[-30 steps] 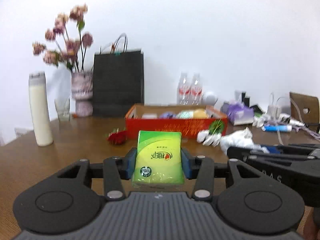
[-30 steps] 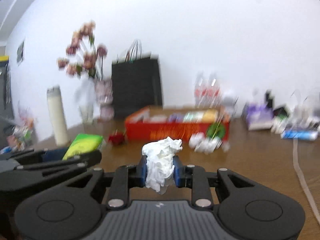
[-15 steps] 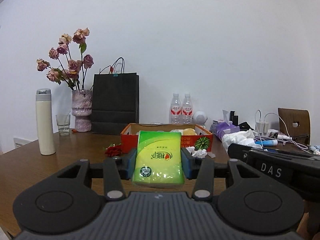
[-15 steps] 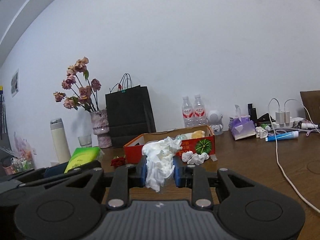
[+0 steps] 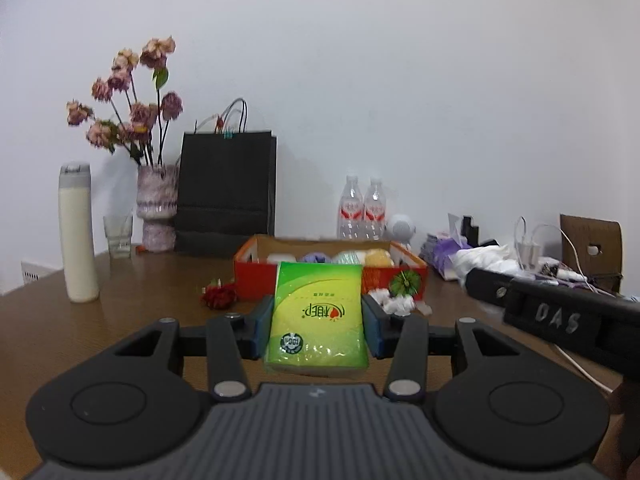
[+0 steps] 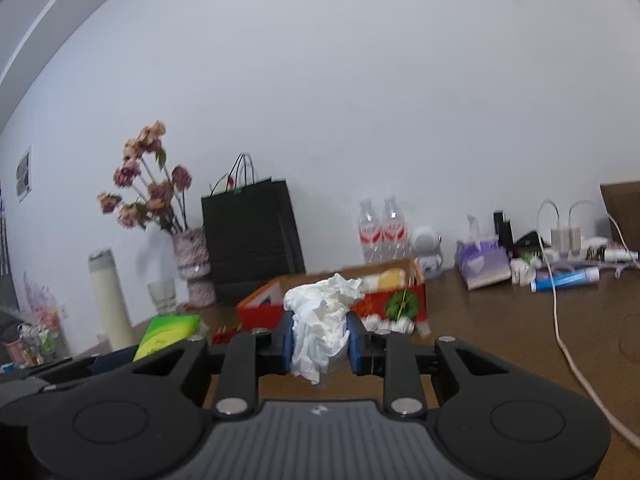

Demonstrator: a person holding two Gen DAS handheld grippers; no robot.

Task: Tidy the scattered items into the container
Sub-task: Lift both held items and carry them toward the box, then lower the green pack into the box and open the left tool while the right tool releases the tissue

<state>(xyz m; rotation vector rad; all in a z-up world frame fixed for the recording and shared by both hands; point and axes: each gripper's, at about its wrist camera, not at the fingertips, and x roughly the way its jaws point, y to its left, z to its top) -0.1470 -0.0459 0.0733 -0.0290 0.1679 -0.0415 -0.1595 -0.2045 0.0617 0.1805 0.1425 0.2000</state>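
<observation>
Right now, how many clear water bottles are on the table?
2. Both stand side by side at the back near the wall, behind the red box: left bottle, right bottle. The black bag or the box could hide more.

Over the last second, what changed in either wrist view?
Both claws carried their loads closer to the red box, which now sits larger and nearer behind each load. Nothing was taken or let go: the left claw is clamped on the green tissue pack, the right claw on the crumpled white tissue. The rose and small white wads lie where they were.
</observation>
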